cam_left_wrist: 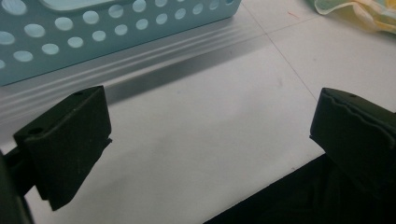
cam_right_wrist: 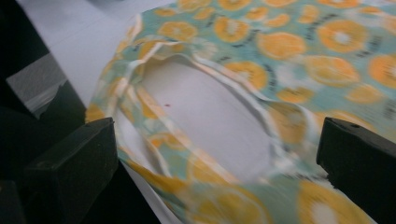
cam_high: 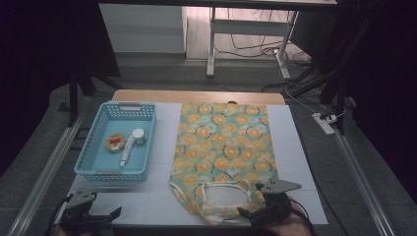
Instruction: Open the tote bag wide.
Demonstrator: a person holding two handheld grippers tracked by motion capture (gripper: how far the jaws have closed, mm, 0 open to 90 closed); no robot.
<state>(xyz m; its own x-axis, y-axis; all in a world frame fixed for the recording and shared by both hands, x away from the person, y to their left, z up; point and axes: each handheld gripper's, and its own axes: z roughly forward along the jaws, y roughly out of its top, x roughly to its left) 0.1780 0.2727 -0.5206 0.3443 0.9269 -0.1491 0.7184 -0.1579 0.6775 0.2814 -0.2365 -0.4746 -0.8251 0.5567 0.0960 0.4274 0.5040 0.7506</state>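
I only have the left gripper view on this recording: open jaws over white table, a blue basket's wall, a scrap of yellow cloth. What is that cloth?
Observer: A bag printed with orange slices, lying flat on the table, handles toward the person.
Operator: Where is the other gripper?
Observer: The right gripper is open, over the bag's handles.
Operator: Anything in the basket?
Observer: The basket holds a white tube, a small jar and a round yellow tin.
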